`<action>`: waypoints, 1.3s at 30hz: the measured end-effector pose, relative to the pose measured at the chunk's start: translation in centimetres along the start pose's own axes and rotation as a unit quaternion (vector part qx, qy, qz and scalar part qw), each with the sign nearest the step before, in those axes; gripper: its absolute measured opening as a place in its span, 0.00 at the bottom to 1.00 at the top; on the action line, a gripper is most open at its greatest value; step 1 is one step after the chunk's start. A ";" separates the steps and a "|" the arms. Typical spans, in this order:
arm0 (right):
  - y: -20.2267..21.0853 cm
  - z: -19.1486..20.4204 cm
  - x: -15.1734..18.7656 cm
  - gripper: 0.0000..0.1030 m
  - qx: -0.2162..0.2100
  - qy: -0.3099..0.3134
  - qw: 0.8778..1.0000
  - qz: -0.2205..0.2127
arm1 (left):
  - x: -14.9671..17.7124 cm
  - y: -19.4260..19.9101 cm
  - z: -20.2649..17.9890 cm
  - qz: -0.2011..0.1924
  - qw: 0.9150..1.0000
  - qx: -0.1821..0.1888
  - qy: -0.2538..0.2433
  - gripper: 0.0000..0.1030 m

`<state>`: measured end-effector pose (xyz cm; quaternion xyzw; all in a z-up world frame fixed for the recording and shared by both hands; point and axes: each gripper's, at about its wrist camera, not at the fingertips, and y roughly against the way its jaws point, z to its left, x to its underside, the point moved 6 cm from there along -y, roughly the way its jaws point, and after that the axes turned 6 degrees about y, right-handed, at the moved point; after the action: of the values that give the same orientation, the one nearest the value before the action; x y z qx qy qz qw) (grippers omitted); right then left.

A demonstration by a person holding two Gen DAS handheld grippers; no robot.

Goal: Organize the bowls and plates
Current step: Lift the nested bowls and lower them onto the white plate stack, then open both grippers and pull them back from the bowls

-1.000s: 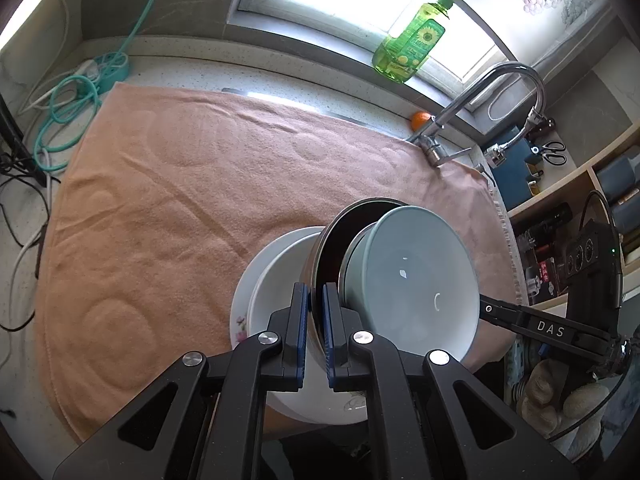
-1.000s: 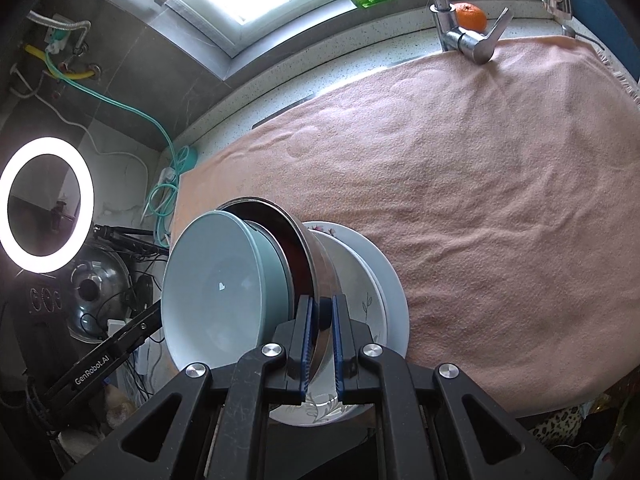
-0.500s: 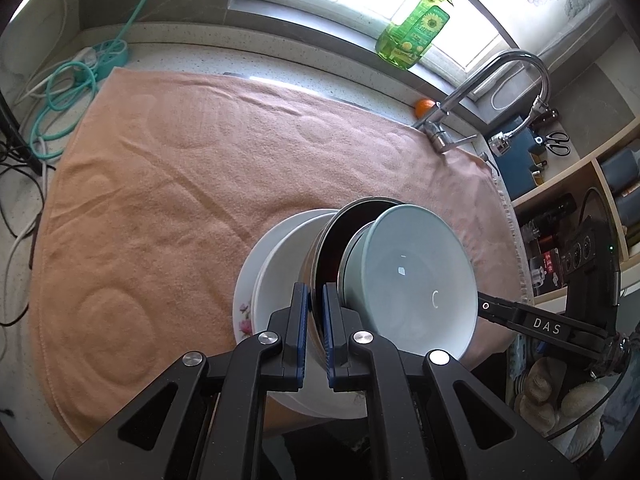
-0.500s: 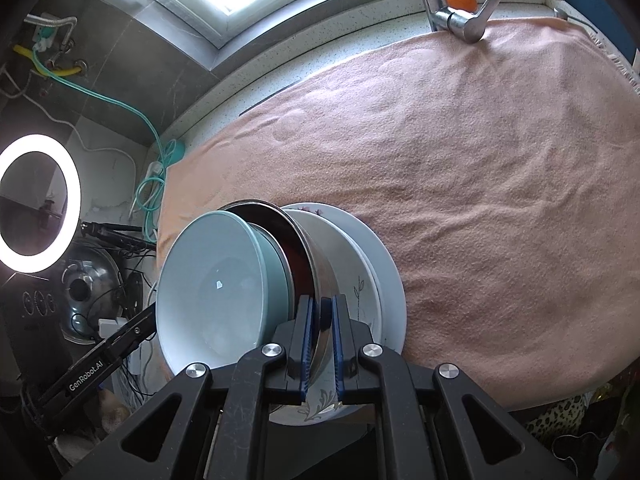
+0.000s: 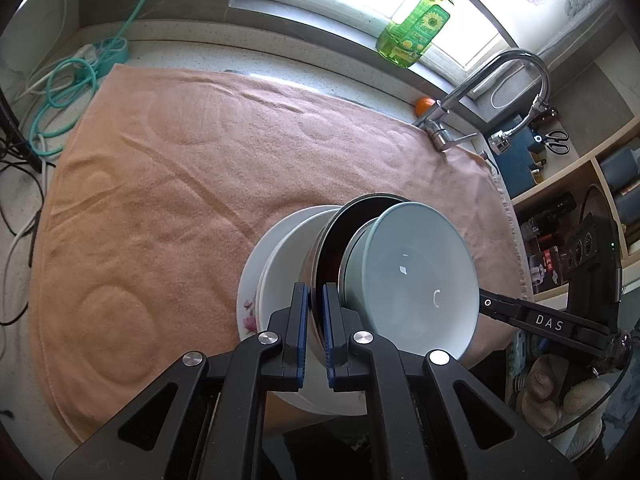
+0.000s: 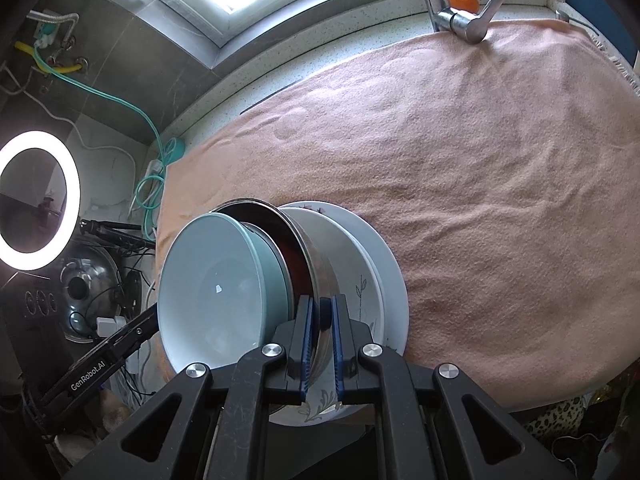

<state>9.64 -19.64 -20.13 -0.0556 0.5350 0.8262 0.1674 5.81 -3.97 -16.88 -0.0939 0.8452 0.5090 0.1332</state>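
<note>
A tilted stack hangs over the front of the peach towel (image 5: 200,184). From back to front it is a white flowered plate (image 5: 248,304), a white bowl (image 5: 280,264), a steel bowl (image 5: 348,232) with a dark inside, and a pale blue bowl (image 5: 412,276). My left gripper (image 5: 315,312) is shut on the steel bowl's rim. In the right wrist view my right gripper (image 6: 320,316) is shut on the opposite side of the same steel bowl (image 6: 316,252), between the pale blue bowl (image 6: 216,288) and the leaf-patterned white bowl (image 6: 356,276) and plate (image 6: 394,280).
A faucet (image 5: 500,80), a green soap bottle (image 5: 416,32) and an orange (image 5: 424,106) stand at the back by the window. Cables (image 5: 60,92) lie left of the towel. A ring light (image 6: 36,200) and a shelf (image 5: 580,184) flank the counter. A hand (image 5: 560,396) holds the right gripper.
Both grips on the steel bowl's rim are unchanged. The stack keeps its tilt, and the background has drifted only slightly.
</note>
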 end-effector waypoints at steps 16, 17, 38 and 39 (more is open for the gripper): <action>0.9 0.5 -0.1 0.10 0.021 0.020 0.999 -0.018 | 0.1 0.7 0.2 -0.004 1.000 -0.001 -0.006 0.06; 1.1 0.6 -0.1 0.10 0.022 0.022 0.999 -0.020 | 0.1 0.7 0.3 -0.005 1.000 -0.001 -0.005 0.06; 4.2 0.5 1.1 0.10 0.055 0.052 0.995 -0.066 | 1.0 4.5 -0.7 -0.076 0.995 -0.052 -0.032 0.11; 4.5 0.6 1.2 0.10 0.054 0.055 0.995 -0.069 | 1.1 4.8 -0.9 -0.081 0.995 -0.054 -0.033 0.11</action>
<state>7.09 -20.52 -16.32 -0.1285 0.5821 0.7784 0.1970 3.21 -2.57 -12.86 -0.1526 0.8009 0.5445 0.1970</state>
